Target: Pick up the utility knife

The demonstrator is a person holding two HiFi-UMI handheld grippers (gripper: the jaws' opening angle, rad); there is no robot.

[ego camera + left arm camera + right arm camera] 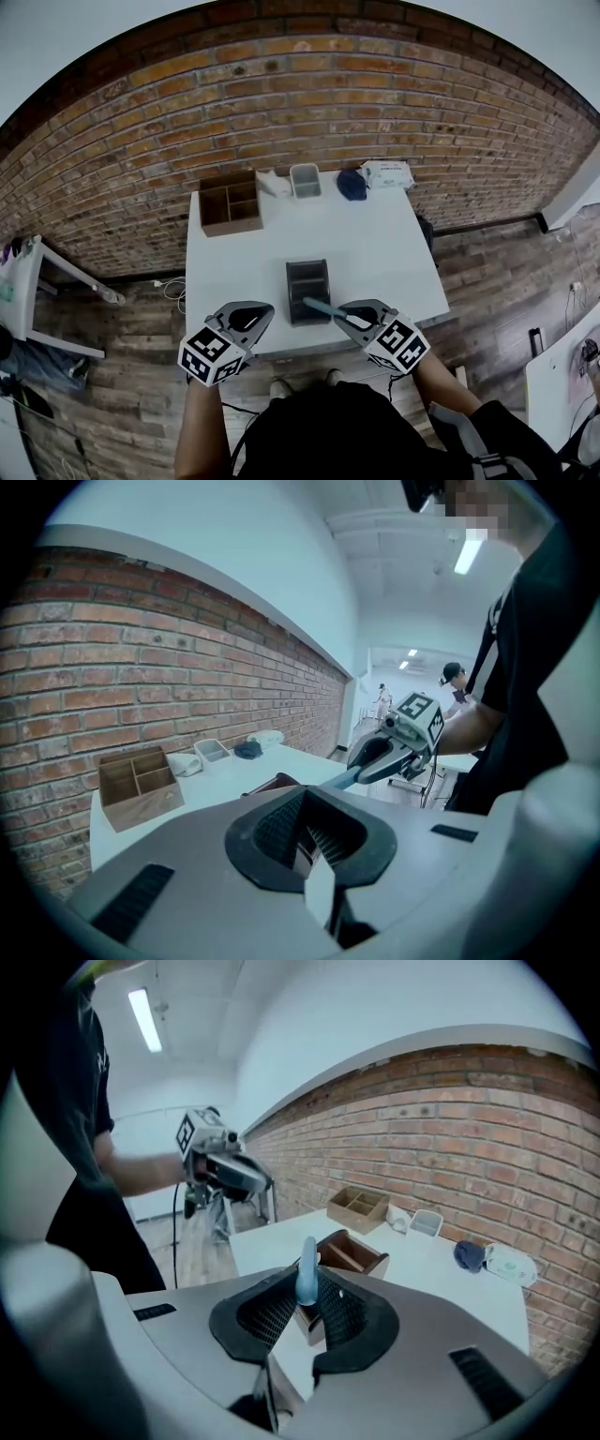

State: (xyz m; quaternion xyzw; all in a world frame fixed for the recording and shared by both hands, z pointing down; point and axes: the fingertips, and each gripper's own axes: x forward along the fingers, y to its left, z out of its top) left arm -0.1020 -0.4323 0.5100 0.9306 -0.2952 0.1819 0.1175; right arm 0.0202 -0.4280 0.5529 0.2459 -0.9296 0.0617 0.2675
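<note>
The light blue utility knife [324,307] is held above the front edge of the white table [375,253], pointing left over a dark compartment box [307,291]. My right gripper [361,316] is shut on it. In the right gripper view the knife [307,1274] stands up between the ridged pads of the right gripper [305,1305]. My left gripper [246,321] hovers at the table's front left, open with nothing in it. In the left gripper view, the left gripper [307,833] shows an empty gap, with the right gripper [377,757] and the knife [343,778] beyond it.
A wooden divided organizer [230,202] stands at the table's back left. Along the back edge lie a clear tub [305,180], a dark blue cloth [352,184] and a wipes pack [386,173]. Brick wall behind; another white table [562,384] at right.
</note>
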